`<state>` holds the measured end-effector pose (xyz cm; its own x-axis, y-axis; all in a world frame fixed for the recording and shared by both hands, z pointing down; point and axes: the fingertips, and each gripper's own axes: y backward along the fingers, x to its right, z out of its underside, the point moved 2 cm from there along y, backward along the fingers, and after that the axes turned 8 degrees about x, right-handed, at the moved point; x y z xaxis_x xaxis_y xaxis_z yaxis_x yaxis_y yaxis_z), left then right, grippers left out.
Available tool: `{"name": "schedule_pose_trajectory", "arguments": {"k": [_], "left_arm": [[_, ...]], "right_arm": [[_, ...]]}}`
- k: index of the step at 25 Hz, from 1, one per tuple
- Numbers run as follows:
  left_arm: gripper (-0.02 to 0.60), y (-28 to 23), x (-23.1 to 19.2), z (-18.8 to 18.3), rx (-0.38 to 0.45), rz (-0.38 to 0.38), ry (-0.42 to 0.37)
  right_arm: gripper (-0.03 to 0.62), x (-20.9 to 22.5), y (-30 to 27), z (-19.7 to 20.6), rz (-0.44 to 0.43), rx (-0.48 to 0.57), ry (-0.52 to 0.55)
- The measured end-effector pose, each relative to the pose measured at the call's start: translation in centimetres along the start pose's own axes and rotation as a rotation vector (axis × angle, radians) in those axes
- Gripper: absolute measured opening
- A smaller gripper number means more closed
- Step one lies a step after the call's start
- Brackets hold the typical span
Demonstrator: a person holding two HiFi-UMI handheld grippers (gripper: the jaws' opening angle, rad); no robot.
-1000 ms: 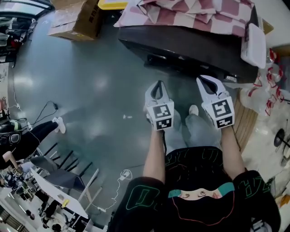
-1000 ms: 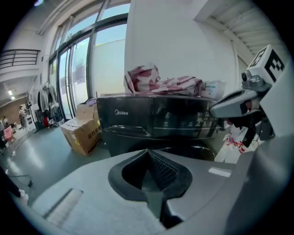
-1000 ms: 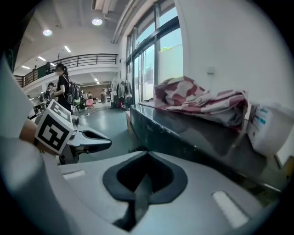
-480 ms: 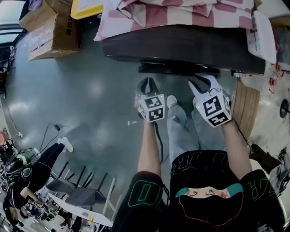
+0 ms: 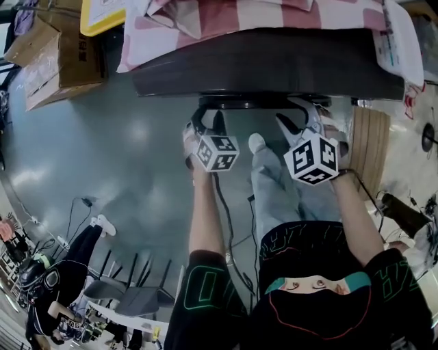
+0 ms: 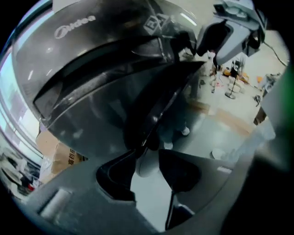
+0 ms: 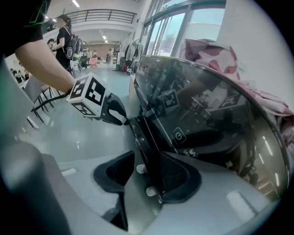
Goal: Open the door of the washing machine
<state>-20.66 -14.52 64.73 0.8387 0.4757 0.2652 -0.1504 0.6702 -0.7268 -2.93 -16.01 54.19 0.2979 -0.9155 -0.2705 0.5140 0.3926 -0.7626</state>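
The dark grey washing machine (image 5: pixel 274 68) stands right in front of me, its round door (image 5: pixel 256 102) bulging from the front. My left gripper (image 5: pixel 205 124) is at the door's left rim and my right gripper (image 5: pixel 301 123) at its right rim. In the left gripper view the jaws of the left gripper (image 6: pixel 147 170) are opening, with the dark door rim (image 6: pixel 158 110) running down between them. In the right gripper view the door's edge (image 7: pixel 146 142) lies between the opening jaws of the right gripper (image 7: pixel 147 176), beside the glass (image 7: pixel 197 114). The pads are not pressing on it.
A pink checked cloth (image 5: pixel 260 20) lies on top of the machine. A cardboard box (image 5: pixel 55 55) and a yellow tray (image 5: pixel 102 17) sit at the back left. A wooden board (image 5: pixel 369 143) stands at the right. My feet (image 5: pixel 256 143) are under the door. Chairs (image 5: pixel 130 294) and a seated person (image 5: pixel 61 273) are at the lower left.
Both grippers have sunk toward the machine's front and reached the door rim. Their jaws, shut a second ago, now stand apart. The left one has rolled.
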Motion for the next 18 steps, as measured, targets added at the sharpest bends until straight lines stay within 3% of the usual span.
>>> {"name": "schedule_pose_trajectory", "arguments": {"k": [3,7,11,13,18], "left_arm": [[0.173,-1.0,0.3,0.6,-0.029,0.041,-0.088],[0.179,-1.4,0.4,0.8,-0.027,0.066,-0.127],[0.178,-1.7,0.5,0.8,-0.030,0.074,-0.096],[0.176,-1.6,0.5,0.8,-0.038,0.071,-0.083],[0.170,-1.4,0.3,0.9,-0.036,0.052,-0.053]], "right_arm": [[0.183,-0.5,-0.6,0.1,-0.006,-0.021,0.024],[0.181,-0.7,-1.3,0.3,0.002,-0.045,0.085],[0.167,-0.7,-1.5,0.7,0.012,-0.050,0.148],[0.129,-0.6,-1.5,0.6,0.013,-0.049,0.151],[0.124,-0.5,-1.7,0.4,0.004,-0.055,0.141]]}}
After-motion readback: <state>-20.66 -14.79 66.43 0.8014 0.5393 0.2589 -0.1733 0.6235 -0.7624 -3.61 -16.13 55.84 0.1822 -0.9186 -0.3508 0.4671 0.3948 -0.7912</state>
